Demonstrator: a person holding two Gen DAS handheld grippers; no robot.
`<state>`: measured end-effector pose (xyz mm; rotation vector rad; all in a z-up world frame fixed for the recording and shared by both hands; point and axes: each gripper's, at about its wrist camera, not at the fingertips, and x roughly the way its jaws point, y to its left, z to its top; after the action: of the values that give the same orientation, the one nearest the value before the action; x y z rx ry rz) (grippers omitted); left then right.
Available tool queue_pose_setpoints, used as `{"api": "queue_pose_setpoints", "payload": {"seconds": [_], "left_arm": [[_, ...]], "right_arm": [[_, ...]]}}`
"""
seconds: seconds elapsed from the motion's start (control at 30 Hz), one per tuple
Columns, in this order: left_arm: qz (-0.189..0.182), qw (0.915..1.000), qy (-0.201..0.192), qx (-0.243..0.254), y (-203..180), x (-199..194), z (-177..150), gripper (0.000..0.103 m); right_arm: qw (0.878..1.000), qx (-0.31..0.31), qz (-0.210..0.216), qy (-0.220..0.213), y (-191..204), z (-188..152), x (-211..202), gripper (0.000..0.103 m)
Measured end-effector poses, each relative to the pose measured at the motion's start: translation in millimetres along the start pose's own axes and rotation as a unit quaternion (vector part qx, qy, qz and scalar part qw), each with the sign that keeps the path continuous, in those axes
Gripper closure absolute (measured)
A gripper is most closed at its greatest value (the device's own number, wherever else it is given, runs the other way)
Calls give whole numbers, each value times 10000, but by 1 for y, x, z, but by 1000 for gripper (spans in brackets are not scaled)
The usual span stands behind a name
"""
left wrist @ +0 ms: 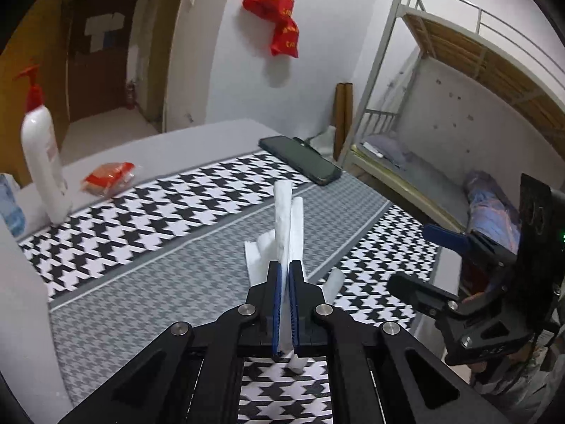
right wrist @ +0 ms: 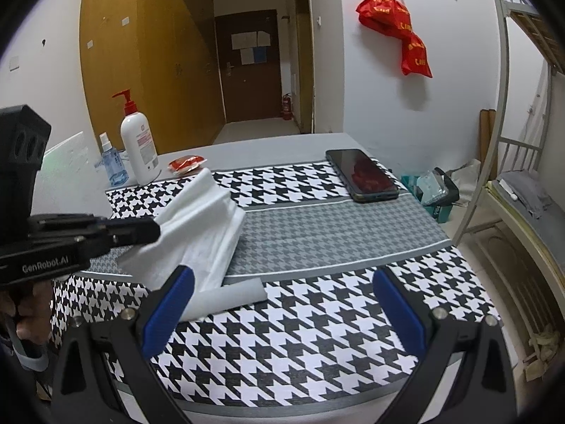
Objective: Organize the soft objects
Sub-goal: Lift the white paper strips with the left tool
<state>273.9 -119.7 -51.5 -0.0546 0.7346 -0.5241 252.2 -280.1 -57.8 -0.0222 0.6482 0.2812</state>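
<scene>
At the left edge of the left wrist view, the blue spray bottle (left wrist: 10, 208) was cut off; the pump bottle (right wrist: 138, 141) label print was too small to read.

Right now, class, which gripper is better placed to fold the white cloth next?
Left gripper: its fingers are already shut on the cloth. The right gripper is open and holds nothing.

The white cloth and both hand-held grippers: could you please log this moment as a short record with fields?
surface: houndstooth mat on a grey table
white cloth: partly lifted, lower end on the mat
left hand-held gripper: shut on the white cloth, fold standing between the pads
right hand-held gripper: open, holding nothing, just right of the cloth
phone: flat at the far right of the mat
pump bottle: upright, far left
</scene>
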Motion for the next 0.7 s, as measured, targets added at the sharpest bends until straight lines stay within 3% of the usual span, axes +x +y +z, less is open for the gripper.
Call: {"api": "queue_pose_setpoints", "payload": {"seconds": [0.13,0.27,0.33,0.4,0.47,0.7], "left_arm": [[337,9992,-201,-16,9,-13,3,98],[286,9994,-196,-12,13,-15,3,98],[409,9991,16,-53,15,-2,0,92],[501,9983,253,-158,18,12,-4,59],[585,9973,404,-200,18,22,-8,47],[1025,9923,670,204,8,48,-6,47]], "right_arm": [[9999,-72,13,99,6,-3,5,1],[9999,-57,9,102,8,-3,6,1],[9999,-44,-12,92,7,-2,5,1],[10000,-11,28,71,7,-2,4,1],[10000,20,66,65,6,-4,3,1],[9997,117,157,135,3,-17,-3,1]]}}
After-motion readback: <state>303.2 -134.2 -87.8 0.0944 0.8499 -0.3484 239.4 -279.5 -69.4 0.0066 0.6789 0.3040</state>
